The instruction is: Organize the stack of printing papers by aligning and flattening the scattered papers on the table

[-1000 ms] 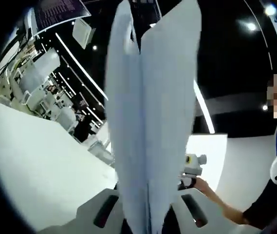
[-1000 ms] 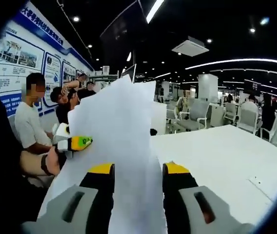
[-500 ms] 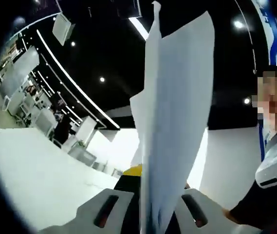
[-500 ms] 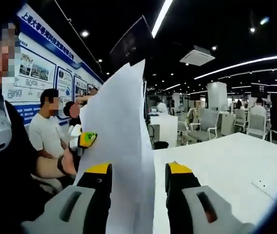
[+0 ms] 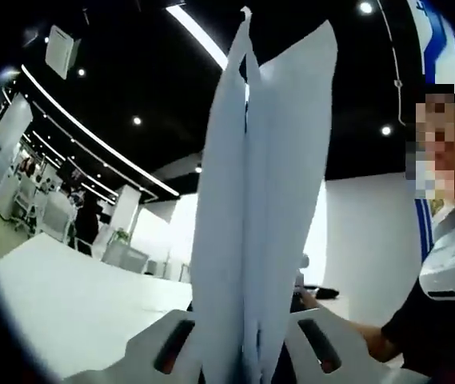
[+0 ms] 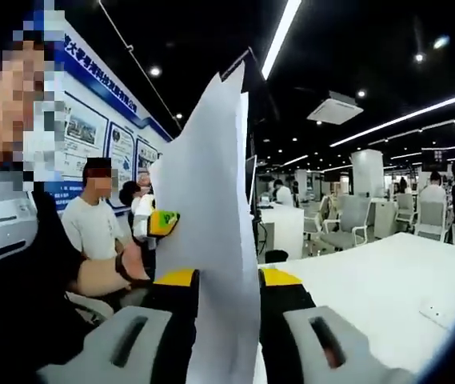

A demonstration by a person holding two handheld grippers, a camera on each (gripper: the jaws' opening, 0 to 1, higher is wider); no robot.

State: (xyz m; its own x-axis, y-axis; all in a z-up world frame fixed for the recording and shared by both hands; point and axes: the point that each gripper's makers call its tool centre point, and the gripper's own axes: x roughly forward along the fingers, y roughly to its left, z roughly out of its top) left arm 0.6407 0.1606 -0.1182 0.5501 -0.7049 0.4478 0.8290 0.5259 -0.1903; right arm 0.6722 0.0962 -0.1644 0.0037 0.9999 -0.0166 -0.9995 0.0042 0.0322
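A large office hall with a dark ceiling, long strip lights and round spotlights surrounds a wide white table (image 6: 387, 296), whose bare top stretches away in the right gripper view and shows again as a pale slab (image 5: 67, 312) low on the left of the left gripper view. No box, tray or other container can be seen. The stack of papers (image 5: 255, 208) is lifted off the tabletop and held on edge in the air between the two grippers. In the left gripper view the white sheets rise between the jaws of the left gripper (image 5: 243, 356), which are closed tight on the lower edge; the sheets fan slightly apart towards the top, with uneven tips. In the right gripper view the same papers (image 6: 211, 224) stand upright between the yellow-tipped jaws of the right gripper (image 6: 221, 320), which are pressed against both faces of the stack; the top corners are staggered, not flush. The left gripper's yellow tip (image 6: 163, 222) shows at the far left edge of the sheets. Office chairs (image 6: 347, 224) stand beyond the far edge of the table, and a seated person (image 6: 95, 228) is by the wall posters (image 6: 91, 136).
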